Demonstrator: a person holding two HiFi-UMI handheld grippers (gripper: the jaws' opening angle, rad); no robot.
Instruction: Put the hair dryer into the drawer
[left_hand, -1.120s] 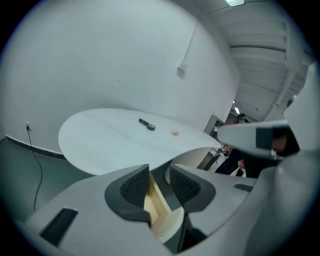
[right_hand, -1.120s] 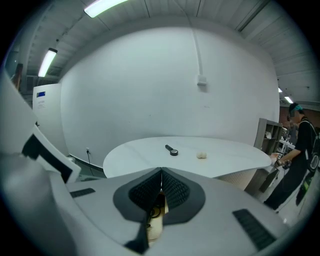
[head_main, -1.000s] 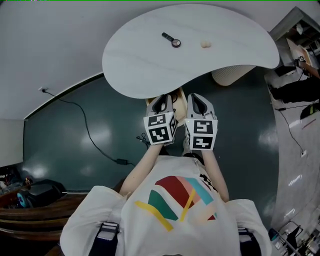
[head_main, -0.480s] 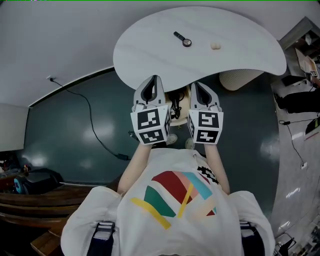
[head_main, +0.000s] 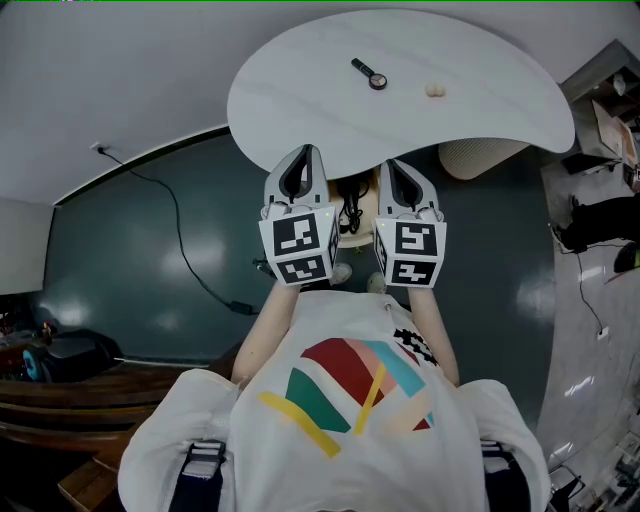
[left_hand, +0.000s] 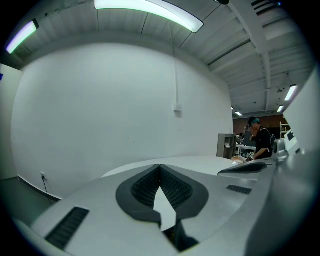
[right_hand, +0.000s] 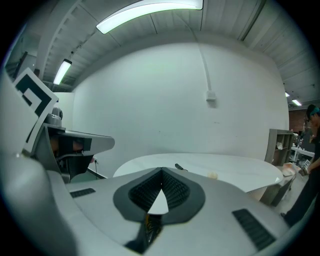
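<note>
Hair dryer (head_main: 350, 212) (mostly hidden), axis unclear

Drawer (head_main: 366, 222) in sight, just about: a pale tan, wood-coloured strip peeking out below the near edge of the white table (head_main: 450, 120). I only get a narrow slice of it, so I can't say how far out it stands. Against that tan sits a small dark shape with a thin black cord looping down from it. That looks like the hair dryer (head_main: 350, 212), lying in or right at the drawer. It's too small and too covered to tell which way it points.
</note>
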